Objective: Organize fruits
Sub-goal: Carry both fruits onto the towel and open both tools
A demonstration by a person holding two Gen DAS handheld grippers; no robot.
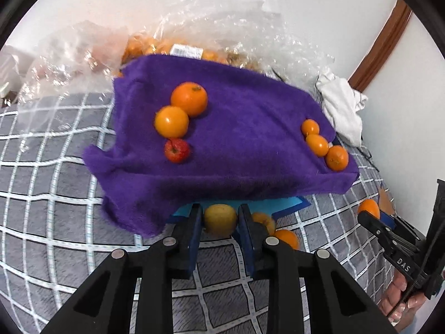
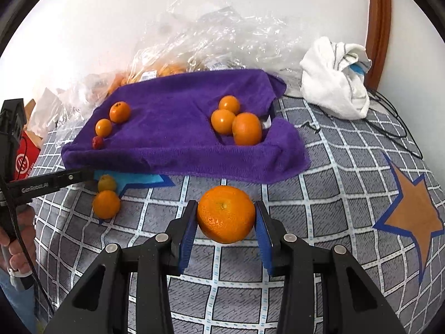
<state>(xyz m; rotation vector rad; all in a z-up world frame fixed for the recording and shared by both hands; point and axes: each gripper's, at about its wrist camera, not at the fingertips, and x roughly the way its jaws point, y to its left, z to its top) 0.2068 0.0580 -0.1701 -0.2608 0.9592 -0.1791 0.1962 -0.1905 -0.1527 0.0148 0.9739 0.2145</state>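
A purple towel (image 1: 236, 128) covers a raised tray on the bed; it also shows in the right wrist view (image 2: 172, 128). On it lie two oranges (image 1: 189, 98) and a small red fruit (image 1: 177, 150) at the left, and three small oranges (image 1: 317, 144) at the right. My left gripper (image 1: 219, 218) is shut on a yellowish fruit (image 1: 219, 220) just below the towel's front edge. My right gripper (image 2: 225, 217) is shut on a large orange (image 2: 225, 214) above the checked bedcover. Two loose fruits (image 2: 106, 203) lie near the left gripper.
A clear plastic bag with more oranges (image 2: 167, 69) lies behind the towel against the wall. A crumpled white cloth (image 2: 333, 83) sits at the back right. A black cable (image 2: 389, 128) runs beside it. A red box (image 2: 25, 161) stands at the left.
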